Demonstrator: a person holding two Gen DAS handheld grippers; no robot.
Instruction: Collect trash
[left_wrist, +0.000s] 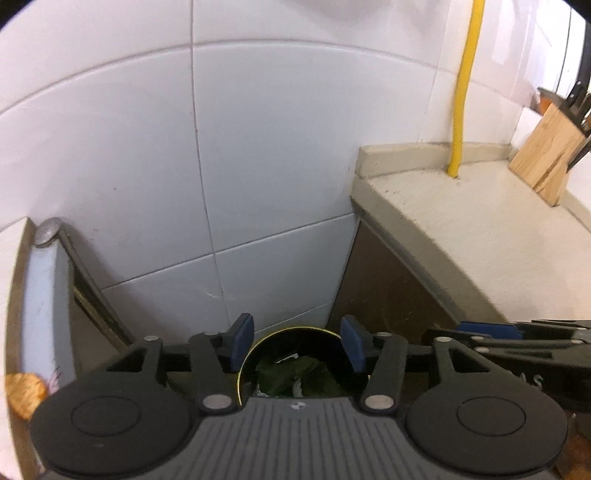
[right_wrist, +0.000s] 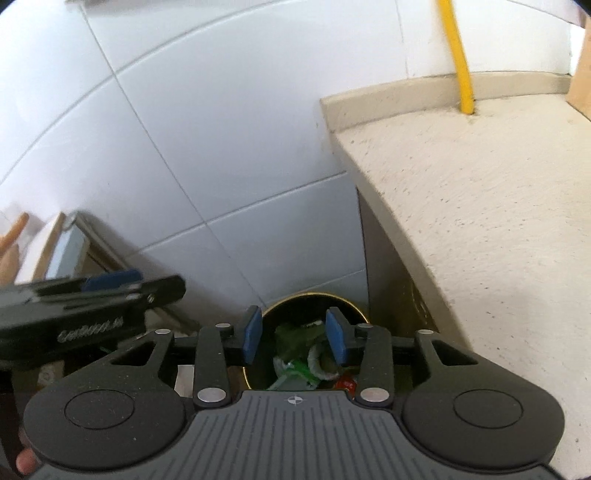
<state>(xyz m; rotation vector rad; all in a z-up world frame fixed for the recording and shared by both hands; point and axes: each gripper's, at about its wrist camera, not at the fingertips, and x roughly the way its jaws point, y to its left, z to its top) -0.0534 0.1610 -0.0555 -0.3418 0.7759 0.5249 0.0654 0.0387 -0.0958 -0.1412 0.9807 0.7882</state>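
Observation:
A dark round bin (left_wrist: 317, 334) with a gold rim stands on the floor in the gap between the tiled wall and the counter. It holds green leaves and scraps (left_wrist: 291, 373). My left gripper (left_wrist: 297, 345) hangs above the bin, open, with nothing between its blue pads. The right wrist view shows the same bin (right_wrist: 310, 306) with green wrappers and a red scrap (right_wrist: 295, 365) inside. My right gripper (right_wrist: 294, 339) is also above it, open and empty. Each gripper shows side-on in the other's view: the right one (left_wrist: 487, 330) and the left one (right_wrist: 110, 282).
A beige speckled countertop (left_wrist: 480, 229) juts out on the right, with a wooden knife block (left_wrist: 546, 155) and a yellow pipe (left_wrist: 461, 92) rising from it. A pale door panel (left_wrist: 48, 295) leans at the left. White wall tiles (left_wrist: 277, 147) lie straight ahead.

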